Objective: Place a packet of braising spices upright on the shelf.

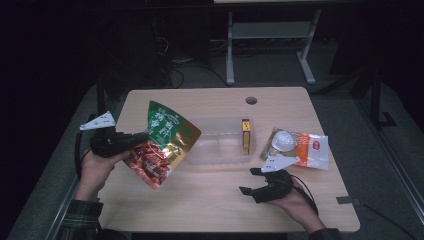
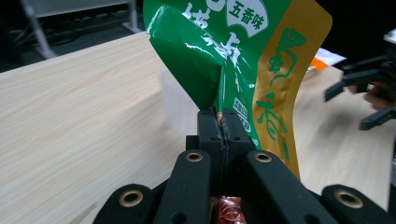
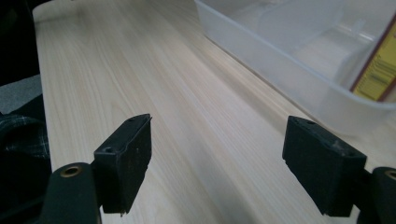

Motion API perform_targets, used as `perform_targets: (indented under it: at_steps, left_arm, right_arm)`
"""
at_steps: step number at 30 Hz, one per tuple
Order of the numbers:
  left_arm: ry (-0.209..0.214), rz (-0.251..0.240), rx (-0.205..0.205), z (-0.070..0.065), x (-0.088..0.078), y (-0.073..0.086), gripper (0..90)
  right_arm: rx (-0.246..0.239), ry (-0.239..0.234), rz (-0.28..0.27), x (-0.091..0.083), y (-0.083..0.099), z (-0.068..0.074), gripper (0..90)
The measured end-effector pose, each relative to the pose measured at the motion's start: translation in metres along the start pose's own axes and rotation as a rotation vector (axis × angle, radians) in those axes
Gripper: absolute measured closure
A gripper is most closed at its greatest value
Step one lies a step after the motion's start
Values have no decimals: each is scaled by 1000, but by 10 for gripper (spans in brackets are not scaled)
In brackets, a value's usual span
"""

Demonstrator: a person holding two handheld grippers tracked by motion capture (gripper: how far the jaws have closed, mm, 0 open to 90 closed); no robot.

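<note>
1. The left gripper (image 1: 131, 138), raised near the table's (image 1: 210, 200) left edge, pinches a tilted snack bag (image 1: 162, 142) by its edge.
2. The right gripper (image 1: 248, 181) rests near the front edge, jaws wide, empty.

The green and gold snack bag (image 2: 233, 51) carries a white badge near its top with the Chinese characters 五香味, and large green brush-style characters run down its gold side strip, too stylised to read. The orange and white packet (image 1: 312, 150) bears a small red logo, and the yellow box (image 3: 378, 70) has fine print, both too small to read.
</note>
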State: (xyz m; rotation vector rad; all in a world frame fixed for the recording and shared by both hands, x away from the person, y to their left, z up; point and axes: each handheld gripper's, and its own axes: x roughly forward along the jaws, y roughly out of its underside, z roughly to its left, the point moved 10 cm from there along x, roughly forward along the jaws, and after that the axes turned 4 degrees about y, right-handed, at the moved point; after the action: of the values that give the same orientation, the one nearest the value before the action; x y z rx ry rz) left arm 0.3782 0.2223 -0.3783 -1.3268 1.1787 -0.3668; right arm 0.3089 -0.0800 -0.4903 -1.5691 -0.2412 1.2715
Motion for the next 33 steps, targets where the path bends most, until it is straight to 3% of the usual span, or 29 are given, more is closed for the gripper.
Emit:
perform_targets:
  at_steps: [1,4,10,21,25,28,29,30,33]
  left_arm:
    - [0,0,0,0,0,0,899]
    - [38,12,20,-19,21,-3,899]
    - [85,32,45,-44,47,-1,899]
    - [141,92,67,-66,78,14,898]
    - [160,115,77,-74,87,18,898]
    - [176,125,84,-81,93,20,898]
    - [176,125,84,-81,93,20,898]
    - [184,126,89,-83,94,21,898]
    - [196,123,81,-84,95,21,897]
  right_arm:
    - [-5,-10,-8,3,-4,1,235]
    - [-11,-28,-18,8,-10,4,242]
    - [-23,-62,-61,14,-26,10,253]
    - [0,-107,-142,13,-50,12,306]
    - [13,-131,-167,13,-56,13,393]
    - [9,-147,-168,15,-58,15,583]
    - [9,-147,-168,15,-58,15,583]
    - [12,-160,-161,15,-57,17,702]
    - [6,-163,-160,13,-57,16,774]
